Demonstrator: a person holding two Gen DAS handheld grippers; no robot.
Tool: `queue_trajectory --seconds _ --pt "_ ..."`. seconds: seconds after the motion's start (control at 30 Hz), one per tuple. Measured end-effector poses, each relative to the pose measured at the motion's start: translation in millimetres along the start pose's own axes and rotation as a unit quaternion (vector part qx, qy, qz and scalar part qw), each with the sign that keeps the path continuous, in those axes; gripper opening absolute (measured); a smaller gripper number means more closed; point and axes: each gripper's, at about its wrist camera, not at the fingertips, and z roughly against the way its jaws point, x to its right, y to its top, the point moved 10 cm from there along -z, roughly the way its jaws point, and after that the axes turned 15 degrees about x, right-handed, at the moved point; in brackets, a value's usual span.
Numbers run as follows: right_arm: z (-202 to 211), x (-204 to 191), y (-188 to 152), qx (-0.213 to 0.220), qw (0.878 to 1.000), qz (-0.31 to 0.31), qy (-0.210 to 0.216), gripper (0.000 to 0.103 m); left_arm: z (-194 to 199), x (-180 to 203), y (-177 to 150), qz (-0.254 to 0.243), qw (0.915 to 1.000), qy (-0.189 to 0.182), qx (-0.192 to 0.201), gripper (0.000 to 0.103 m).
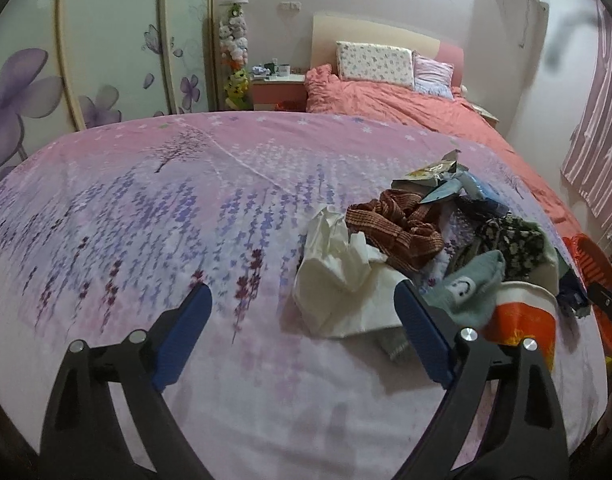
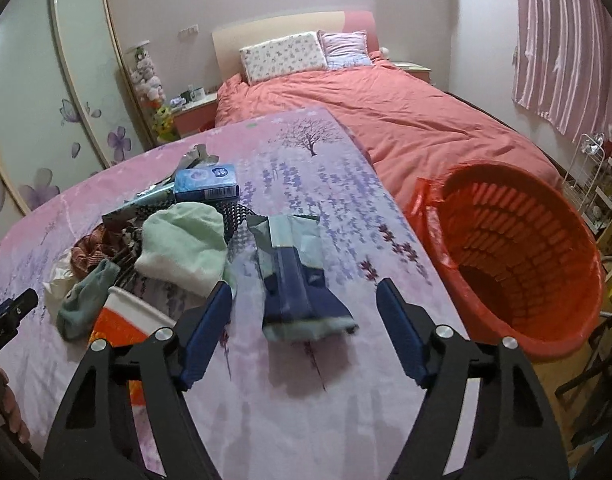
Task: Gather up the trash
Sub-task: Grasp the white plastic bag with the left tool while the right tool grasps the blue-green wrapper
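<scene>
A heap of trash and clothes lies on a pink lavender-print cloth [image 1: 145, 208]. My left gripper [image 1: 301, 290] stands open over the cloth, and a crumpled white bag [image 1: 338, 276] lies just ahead, by its right finger. Behind the bag are a brown knitted cloth [image 1: 394, 228], a teal sock [image 1: 466, 288], an orange-and-white paper cup [image 1: 518, 320] and torn wrappers [image 1: 438, 176]. My right gripper [image 2: 304, 286] is open, and a dark blue foil wrapper [image 2: 297, 276] lies flat between its fingertips, untouched by the pads. A blue box [image 2: 205, 182] lies farther back.
An orange plastic basket [image 2: 518, 256] stands at the right edge of the cloth, tilted toward me. A pale green towel [image 2: 185, 244] sits in the heap. Behind is a bed with a coral duvet [image 2: 386, 112]; a wardrobe [image 1: 105, 60] stands on the left.
</scene>
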Motion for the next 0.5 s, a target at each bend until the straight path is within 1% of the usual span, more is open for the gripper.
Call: queue_trajectory --seconds 0.07,0.23,0.3,0.37,0.4,0.43,0.47,0.5 --pt "-9.5 -1.4 -0.3 -0.008 1.0 0.003 -0.002 0.071 -9.3 1.4 1.1 -0.008 1.0 0.002 -0.004 0.09" --pt "-29.0 -0.8 -6.8 -0.031 0.999 0.004 -0.007 0.065 -31.3 9.0 -2.2 -0.022 0.9994 -0.006 -0.025 0.082" --pt "-33.6 -0.4 -10.5 -0.039 0.999 0.004 -0.01 0.062 -38.9 12.2 -5.6 -0.029 0.999 -0.007 -0.034 0.08" --pt "-36.7 0.2 -13.2 -0.045 0.999 0.005 -0.01 0.057 -44.9 12.8 -8.7 -0.033 0.9987 -0.004 -0.039 0.08" --pt "-37.7 0.4 -15.4 -0.05 0.999 0.003 -0.009 0.053 -47.3 13.2 -10.0 -0.033 0.9986 -0.002 -0.04 0.08" --pt "-38.2 1.2 -16.7 -0.052 0.999 0.001 -0.008 0.047 -49.6 12.9 -10.9 -0.033 0.9985 -0.001 -0.043 0.077" --pt "-38.3 1.8 -17.8 -0.054 0.998 -0.002 -0.007 0.044 -52.4 12.3 -12.0 -0.029 0.9985 0.0 -0.046 0.074" --pt "-37.9 1.7 -18.6 -0.056 0.998 -0.005 -0.004 0.04 -53.9 11.4 -12.8 -0.025 0.9984 -0.001 -0.05 0.067"
